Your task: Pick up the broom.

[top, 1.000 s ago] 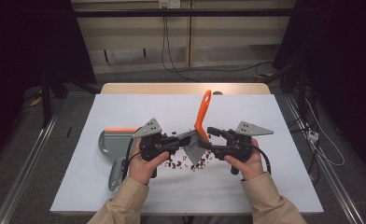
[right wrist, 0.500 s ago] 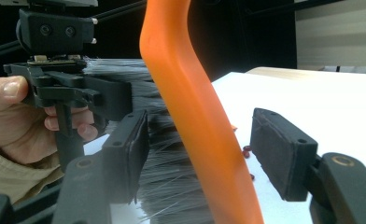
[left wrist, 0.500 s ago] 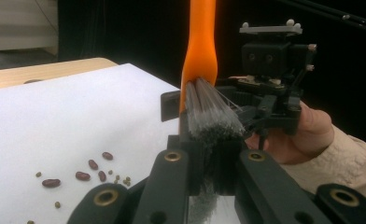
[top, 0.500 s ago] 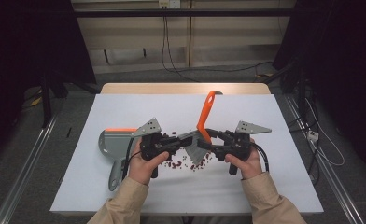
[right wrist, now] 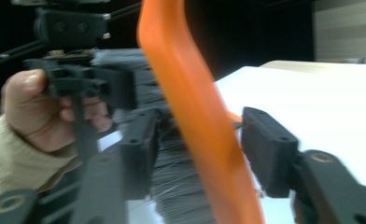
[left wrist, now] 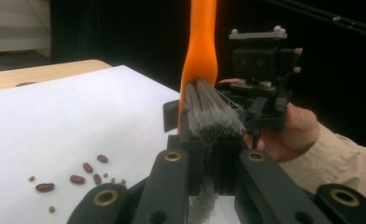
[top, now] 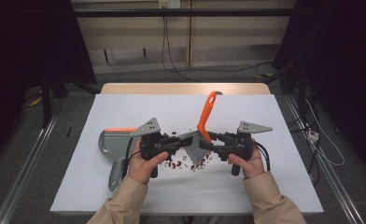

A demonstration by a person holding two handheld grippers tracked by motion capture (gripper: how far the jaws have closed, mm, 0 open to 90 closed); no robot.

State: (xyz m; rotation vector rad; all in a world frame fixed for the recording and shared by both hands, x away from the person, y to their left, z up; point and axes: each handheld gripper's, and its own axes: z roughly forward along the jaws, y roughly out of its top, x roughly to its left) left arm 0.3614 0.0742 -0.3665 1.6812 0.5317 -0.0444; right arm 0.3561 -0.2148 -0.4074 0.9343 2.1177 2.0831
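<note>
Mid-counter (top: 125,196), toward the near half of the white sheet: a brush (top: 200,140) with grey bristles and an orange handle, handle tilted up and away toward the far edge, bristle head low over the surface. Left gripper (top: 183,141) clamped on the bristle head, fingers (left wrist: 190,158) pinching the grey bristles from both sides, as seen in the left gripper view. Right gripper (top: 208,142) facing it from the other side, fingers (right wrist: 267,156) just closing in around the orange handle; handle between them, against the one finger, a sliver of gap visible at the other, so no firm grip yet. Both hands low, wrists near the front edge, the two grippers almost nose to nose.

Scattered dark red beans (top: 179,163) directly under and just in front of the brush, a loose patch between the two hands. Grey dustpan (top: 110,144) with an orange edge flat on the sheet just left of the left hand, its handle pointing toward the near-left.

Open sheet on the far side beyond the handle tip, on the whole right third out to the right edge, and in a strip along the front. Tight on the left, with the dustpan close by the left gripper. Bare wood strip of counter past the sheet's far edge.
</note>
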